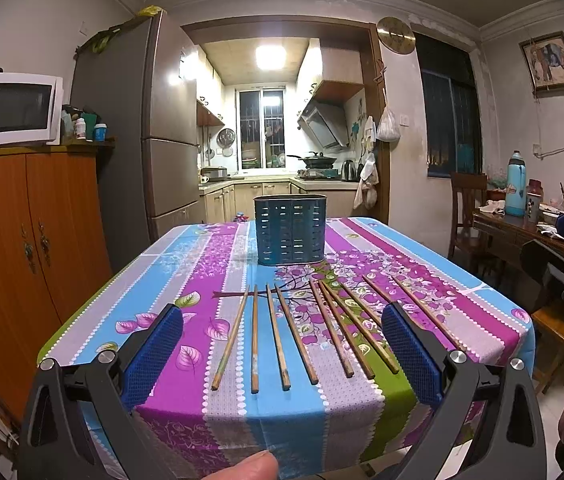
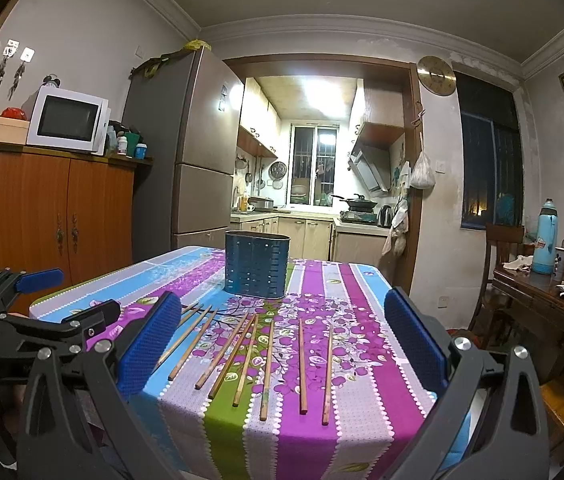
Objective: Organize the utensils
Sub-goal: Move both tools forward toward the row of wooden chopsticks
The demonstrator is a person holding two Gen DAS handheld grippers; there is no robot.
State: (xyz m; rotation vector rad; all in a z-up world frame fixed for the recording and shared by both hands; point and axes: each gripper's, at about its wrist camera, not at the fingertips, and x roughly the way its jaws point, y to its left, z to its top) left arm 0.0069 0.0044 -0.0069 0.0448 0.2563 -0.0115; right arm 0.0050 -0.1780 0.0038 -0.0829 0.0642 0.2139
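Note:
Several wooden chopsticks lie side by side on the flowered tablecloth, pointing toward a dark blue slotted utensil holder that stands upright behind them. My left gripper hovers open over the near table edge, its blue pads on either side of the row, touching nothing. In the right wrist view the same chopsticks and holder appear. My right gripper is open too, above the right half of the row. The left gripper shows at that view's left edge.
The table carries a striped purple, blue and green cloth. An orange cabinet with a microwave stands left, a fridge behind it. A wooden side table with a flask and dishes, and a chair, stand right. A fingertip shows at the bottom.

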